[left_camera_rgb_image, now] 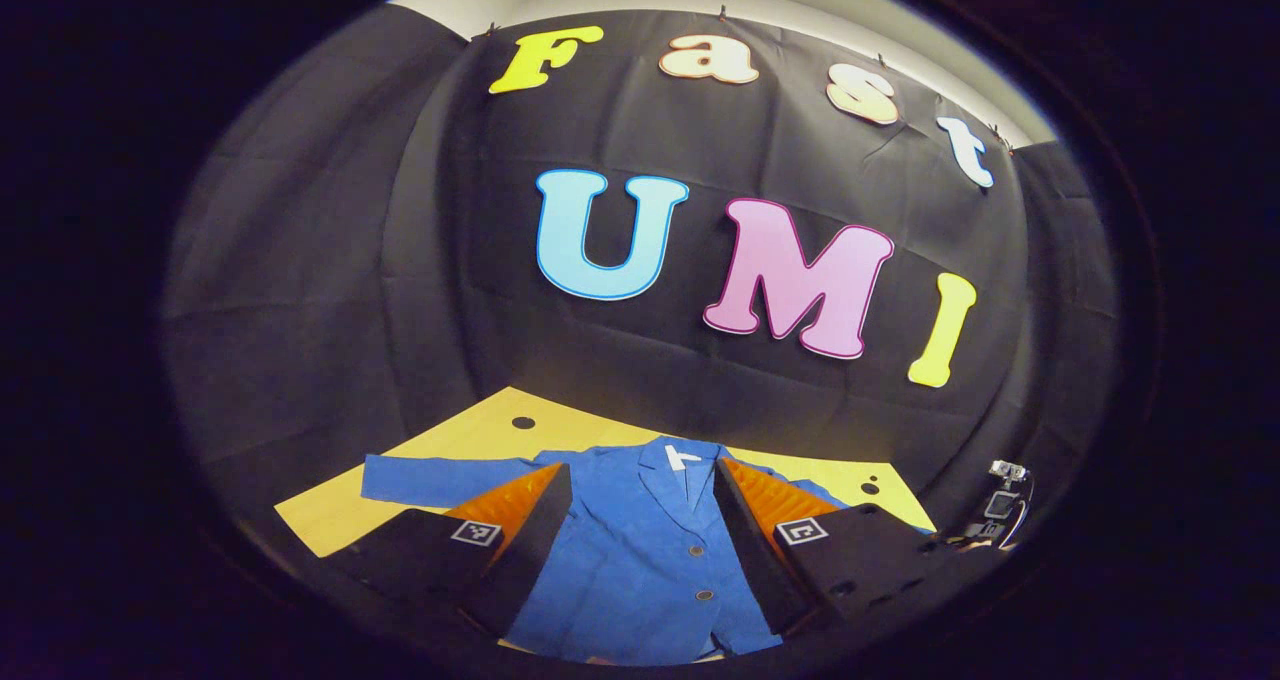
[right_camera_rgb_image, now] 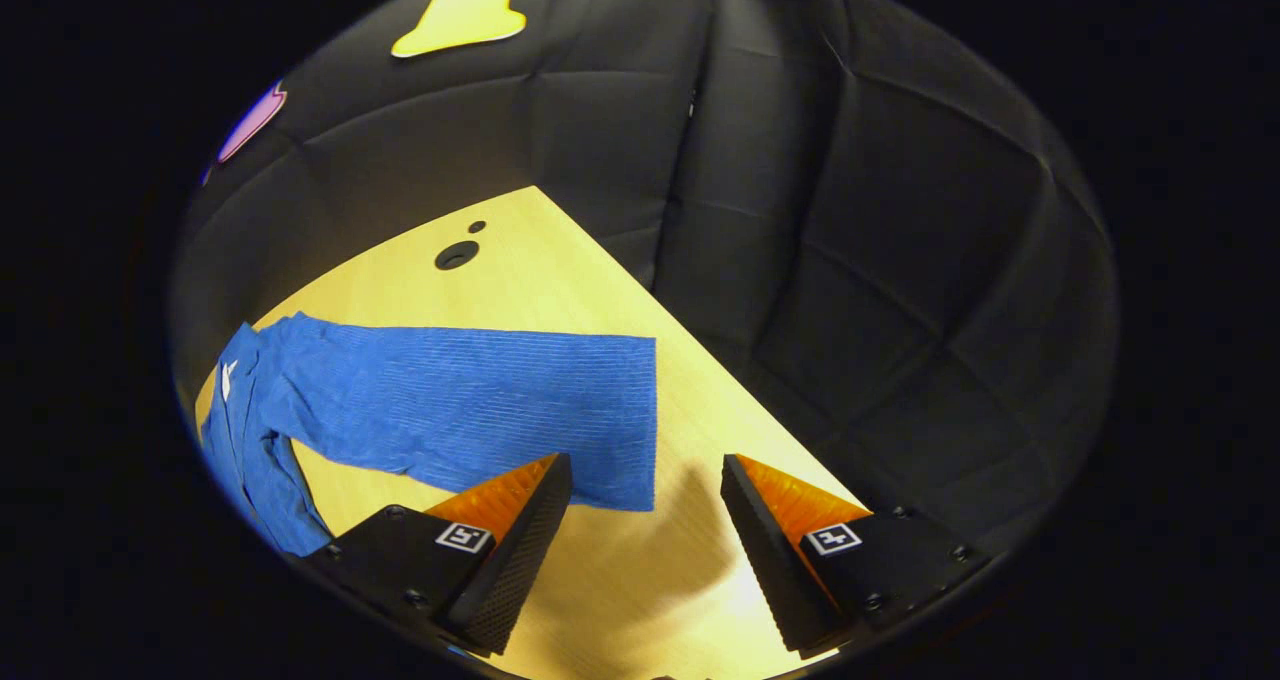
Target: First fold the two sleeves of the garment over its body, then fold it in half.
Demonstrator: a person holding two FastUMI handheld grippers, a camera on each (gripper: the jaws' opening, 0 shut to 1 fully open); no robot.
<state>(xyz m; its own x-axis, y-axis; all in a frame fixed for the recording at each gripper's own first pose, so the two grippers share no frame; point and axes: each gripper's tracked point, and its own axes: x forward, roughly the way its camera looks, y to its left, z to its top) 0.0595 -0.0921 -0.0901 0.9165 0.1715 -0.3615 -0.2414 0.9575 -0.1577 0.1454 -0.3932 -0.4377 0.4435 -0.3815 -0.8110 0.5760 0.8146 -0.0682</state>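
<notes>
A blue buttoned jacket (left_camera_rgb_image: 640, 550) lies flat and face up on the yellow table (left_camera_rgb_image: 480, 425), collar toward the booth wall. One sleeve (left_camera_rgb_image: 430, 480) stretches out sideways to the left. My left gripper (left_camera_rgb_image: 642, 480) hangs open above the jacket's chest, nothing between its fingers. In the right gripper view the other sleeve (right_camera_rgb_image: 460, 405) lies spread straight across the table (right_camera_rgb_image: 560, 280), its cuff end (right_camera_rgb_image: 630, 430) nearest me. My right gripper (right_camera_rgb_image: 645, 470) is open, hovering just above that cuff, with the cuff's edge between its left finger (right_camera_rgb_image: 500, 550) and the bare wood.
The table's far edge meets the black cloth wall closely. Round holes (right_camera_rgb_image: 457, 255) mark the tabletop near the sleeve, and others (left_camera_rgb_image: 523, 423) lie by the collar side. A small device with cables (left_camera_rgb_image: 1000, 510) sits off the table's right end.
</notes>
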